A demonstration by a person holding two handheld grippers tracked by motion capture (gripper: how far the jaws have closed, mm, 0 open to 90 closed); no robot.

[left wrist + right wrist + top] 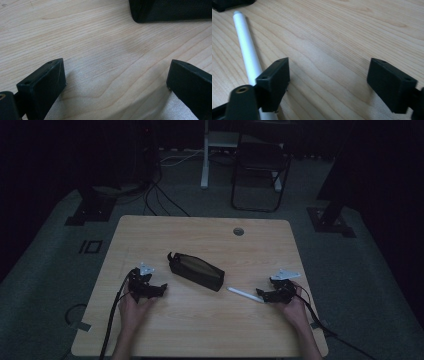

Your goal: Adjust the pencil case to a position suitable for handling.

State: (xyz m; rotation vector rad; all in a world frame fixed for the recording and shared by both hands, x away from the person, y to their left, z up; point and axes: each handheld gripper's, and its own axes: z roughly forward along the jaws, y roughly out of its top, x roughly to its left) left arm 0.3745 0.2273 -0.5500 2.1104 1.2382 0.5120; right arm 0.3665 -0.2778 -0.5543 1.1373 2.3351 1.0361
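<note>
- The right gripper (263, 296), at the lower right of the high view, rests on the table (200, 330) with its jaws wide and nothing between them.
- The white pen (247, 50) lies at the left of the right gripper view, passing outside and under the left jaw.
- The left gripper (161, 290), lower left, also stands wide and empty.
- The black pouch (196, 271) lies mid-frame between both grippers.

pouch (196, 271) mid-table (200, 325) | pen (244, 294) right of pouch, on table
</note>
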